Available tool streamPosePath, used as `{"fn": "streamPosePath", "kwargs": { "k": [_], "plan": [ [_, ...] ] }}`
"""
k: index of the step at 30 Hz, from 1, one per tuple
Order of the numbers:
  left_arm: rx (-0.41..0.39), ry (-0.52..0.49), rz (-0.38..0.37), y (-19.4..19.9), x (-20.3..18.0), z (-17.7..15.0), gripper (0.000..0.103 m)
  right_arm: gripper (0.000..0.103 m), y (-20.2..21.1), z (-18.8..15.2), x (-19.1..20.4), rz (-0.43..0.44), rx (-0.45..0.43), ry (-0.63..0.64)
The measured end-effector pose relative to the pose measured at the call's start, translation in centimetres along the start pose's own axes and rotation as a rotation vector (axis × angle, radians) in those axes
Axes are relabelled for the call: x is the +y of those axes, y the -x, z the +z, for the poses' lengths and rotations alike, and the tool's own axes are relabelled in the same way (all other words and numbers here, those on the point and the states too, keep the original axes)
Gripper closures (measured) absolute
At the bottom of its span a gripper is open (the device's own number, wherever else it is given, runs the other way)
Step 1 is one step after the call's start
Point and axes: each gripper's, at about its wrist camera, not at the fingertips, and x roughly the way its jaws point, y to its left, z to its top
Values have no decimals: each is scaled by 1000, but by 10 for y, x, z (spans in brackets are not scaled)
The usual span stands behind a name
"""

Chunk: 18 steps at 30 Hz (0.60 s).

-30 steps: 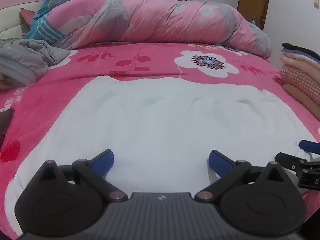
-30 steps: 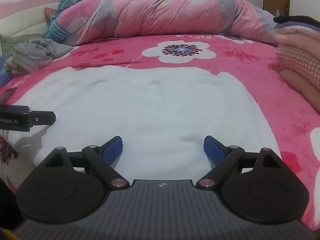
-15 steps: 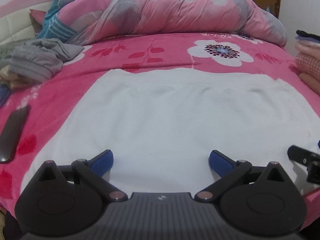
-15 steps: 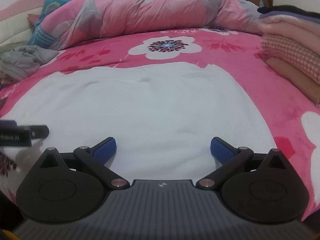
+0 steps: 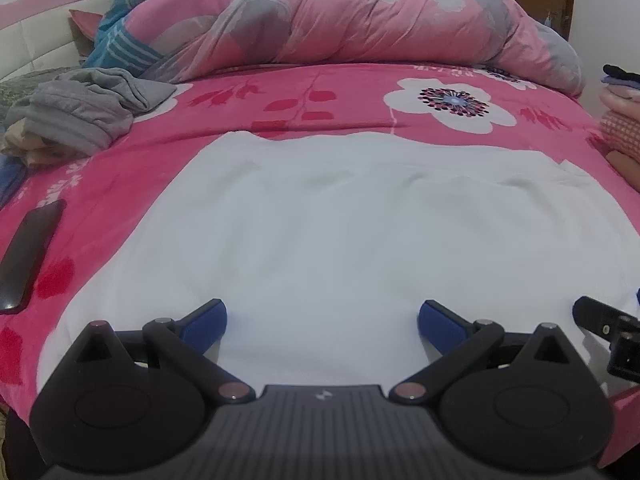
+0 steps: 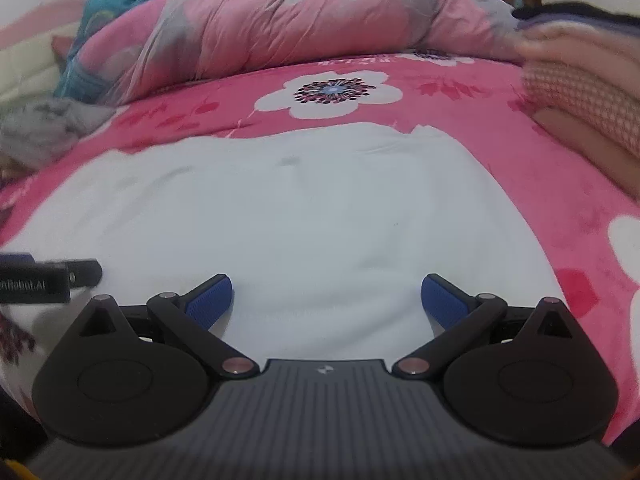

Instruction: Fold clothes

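A white garment (image 5: 360, 232) is spread flat on the pink floral bed (image 5: 320, 96). Over its near edge, the left gripper (image 5: 322, 320) and right gripper (image 6: 326, 300) are held released, nothing grasped.

Left claw (image 5: 322, 322) wide open, empty; right claw (image 6: 326, 300) wide open, empty, side by side.
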Motion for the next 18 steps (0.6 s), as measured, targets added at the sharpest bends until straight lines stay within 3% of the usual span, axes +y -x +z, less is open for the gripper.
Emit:
{"fn": "streamPosePath", "kwargs": {
  "k": [18],
  "plan": [
    [27, 4, 9, 1, -1, 1, 0, 1, 2, -3, 0, 14, 8, 34]
  ]
}}
